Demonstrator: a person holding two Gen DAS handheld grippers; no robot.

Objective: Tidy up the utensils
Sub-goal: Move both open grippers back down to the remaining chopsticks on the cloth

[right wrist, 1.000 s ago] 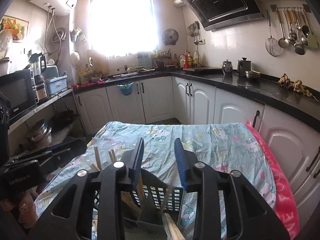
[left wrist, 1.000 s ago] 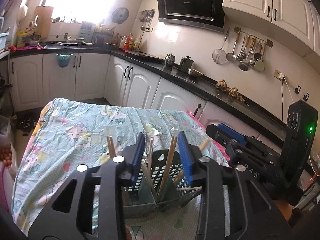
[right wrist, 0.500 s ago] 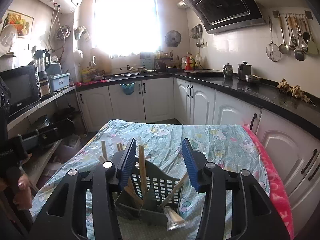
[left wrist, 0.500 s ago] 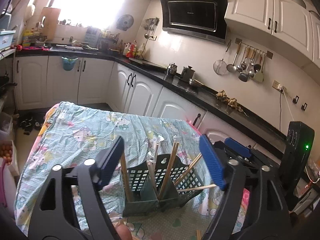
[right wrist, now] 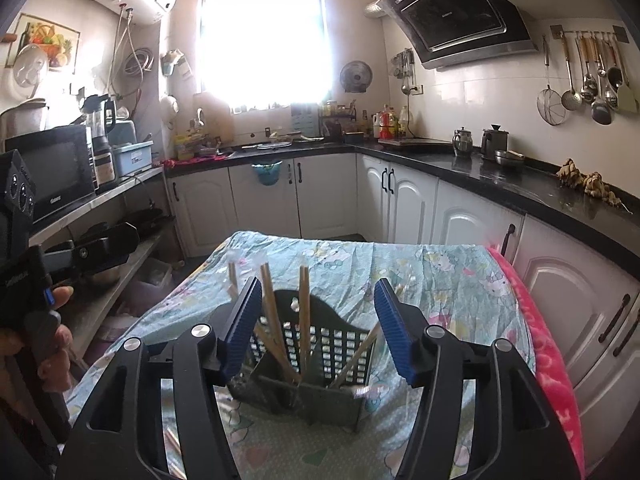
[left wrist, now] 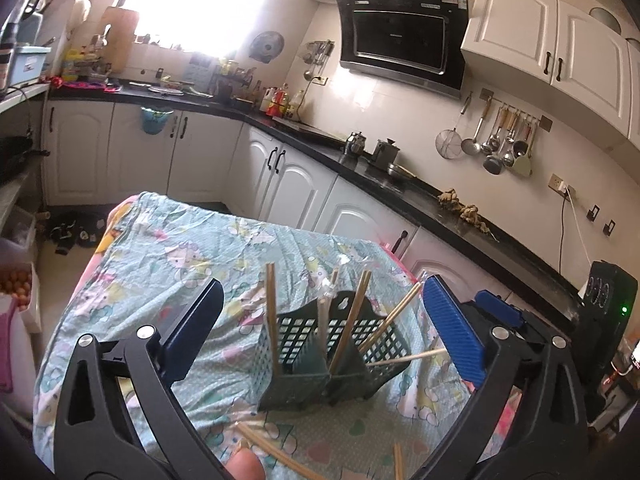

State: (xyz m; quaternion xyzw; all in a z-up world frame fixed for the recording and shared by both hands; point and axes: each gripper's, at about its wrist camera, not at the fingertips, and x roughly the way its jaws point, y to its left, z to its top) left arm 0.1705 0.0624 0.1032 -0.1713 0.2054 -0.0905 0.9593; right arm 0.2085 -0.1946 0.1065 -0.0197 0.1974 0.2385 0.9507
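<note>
1. The dark green plastic lattice utensil caddy point(left wrist: 340, 356) stands upright on the pastel cartoon-print tablecloth point(left wrist: 168, 256), near the table's front edge and in the middle of both wrist views.
2. Several light wooden chopsticks point(right wrist: 305, 312) already stand or lean in its compartments, with a clear-handled utensil among them (too blurred to name); this part of the sorting looks done.
3. The left gripper point(left wrist: 320, 320) has its blue-padded jaws opening to about their widest. The caddy sits in front of the gap, but no pad touches it and nothing is held.
4. The right gripper point(right wrist: 316, 328) has jaws about halfway apart and opening too, framing the caddy's top without pressing on it; it holds nothing.
5. Left to do: loose wooden chopsticks point(left wrist: 276, 454) lie flat on the cloth just in front of the caddy.
6. My judgement: the task is well advanced but unfinished, and the next pickup would be those loose sticks.
</note>
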